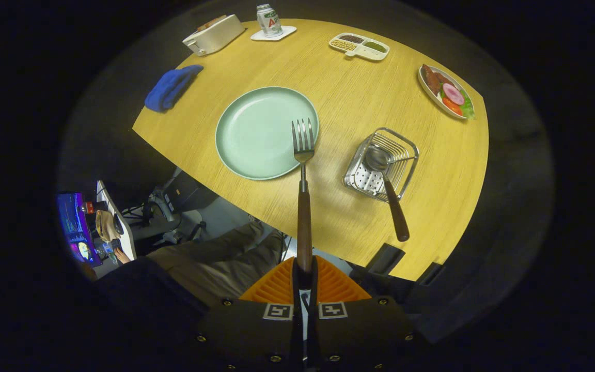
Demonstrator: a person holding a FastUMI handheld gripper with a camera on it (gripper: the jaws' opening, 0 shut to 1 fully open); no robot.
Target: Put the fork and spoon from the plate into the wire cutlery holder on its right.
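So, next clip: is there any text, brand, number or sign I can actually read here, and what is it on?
Nothing reads clearly.
Can on the coaster: a label with a red mark, too small and blurred to read.
Gripper, shut on the fork: two square black-and-white marker patterns on its body, no words.
Plate, wire cutlery holder and spoon: no text that I can make out.

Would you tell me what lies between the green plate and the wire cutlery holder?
In the gripper view, bare table separates plate and holder.
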